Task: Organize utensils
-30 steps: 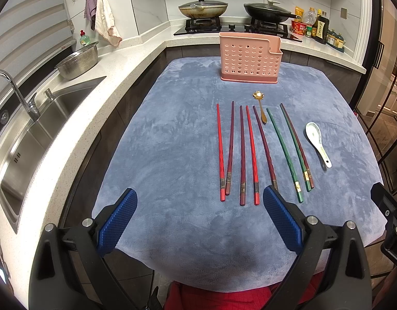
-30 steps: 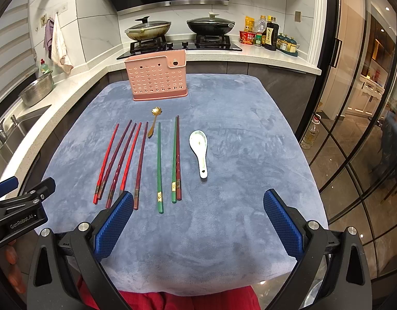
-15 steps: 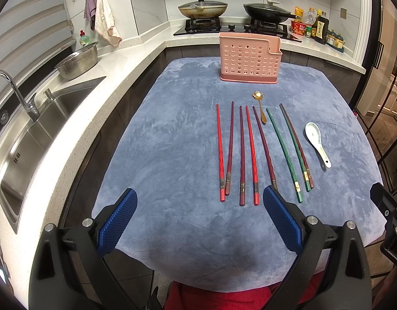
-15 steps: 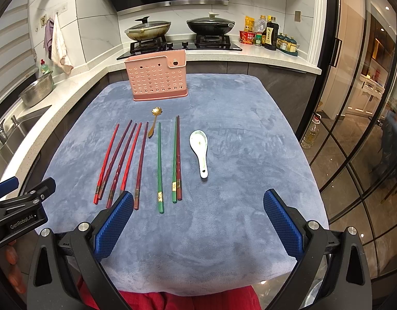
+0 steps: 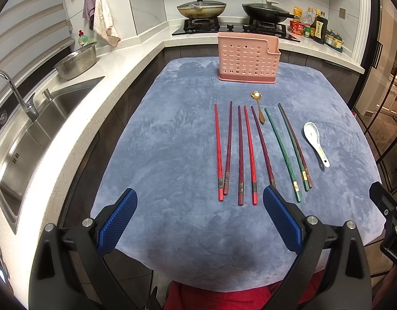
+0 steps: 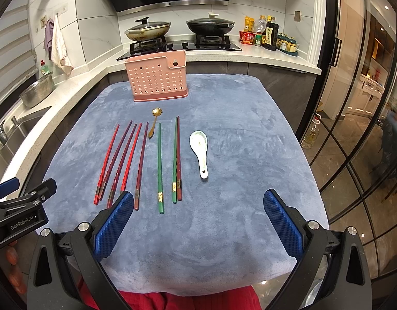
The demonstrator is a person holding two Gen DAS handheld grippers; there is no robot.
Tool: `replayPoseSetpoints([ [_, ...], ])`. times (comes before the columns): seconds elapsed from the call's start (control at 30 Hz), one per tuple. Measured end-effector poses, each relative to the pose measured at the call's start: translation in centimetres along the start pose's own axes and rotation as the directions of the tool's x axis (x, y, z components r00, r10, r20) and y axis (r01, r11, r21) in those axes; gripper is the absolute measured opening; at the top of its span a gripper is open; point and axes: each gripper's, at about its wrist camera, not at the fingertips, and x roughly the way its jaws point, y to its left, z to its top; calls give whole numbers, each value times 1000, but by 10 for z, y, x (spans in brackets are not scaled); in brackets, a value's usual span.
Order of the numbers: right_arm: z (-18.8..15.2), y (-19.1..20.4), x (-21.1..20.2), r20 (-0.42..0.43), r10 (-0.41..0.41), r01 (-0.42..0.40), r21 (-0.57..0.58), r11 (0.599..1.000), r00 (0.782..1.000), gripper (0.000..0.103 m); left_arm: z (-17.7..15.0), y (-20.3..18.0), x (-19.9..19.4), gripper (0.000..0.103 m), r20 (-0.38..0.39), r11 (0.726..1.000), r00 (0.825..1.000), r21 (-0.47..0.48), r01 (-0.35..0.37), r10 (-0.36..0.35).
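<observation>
Several red and dark red chopsticks (image 5: 239, 155) (image 6: 120, 162) lie side by side on the blue cloth, with green ones (image 5: 282, 152) (image 6: 160, 168) to their right. A small gold spoon (image 5: 258, 106) (image 6: 154, 121) lies beyond them and a white ceramic spoon (image 5: 314, 142) (image 6: 200, 149) lies at the right. A pink perforated utensil holder (image 5: 247, 56) (image 6: 157, 77) stands at the far end. My left gripper (image 5: 198, 222) and right gripper (image 6: 198, 222) are both open and empty, held over the near edge of the cloth.
The blue cloth (image 5: 172, 142) (image 6: 250, 142) covers the table. A sink (image 5: 25, 139) and a steel colander (image 5: 76, 62) are on the counter at the left. A stove with two pans (image 5: 224, 13) stands behind the holder. Glass doors (image 6: 366, 129) are at the right.
</observation>
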Motion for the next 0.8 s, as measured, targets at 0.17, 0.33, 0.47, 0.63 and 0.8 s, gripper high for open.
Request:
replayPoseSetpoints([
  [0.17,0,0,-1,-2,1,-1,0,1000,1000,96,0,0,-3,93,0,1000,1000,0,1,-1],
  [0.33,-1,-1,1,-2,2,-2,3,1000,1000,96,-4,-15,2,93,0,1000,1000,1,0,0],
  [0.47,-1,-2,1,-2,2,-2,3,1000,1000,96,-5,-18,3,93,0,1000,1000,1,1,-1],
  [0.63,-3,-7,2,-2,3,-3,4,1000,1000,96,-5,-18,3,93,-2,1000,1000,-1,3,-3],
  [0.8,3,0,4,-9,0,0,11,1000,1000,96,-5,-17,17,94,-31,999,999,-27,25,-26],
])
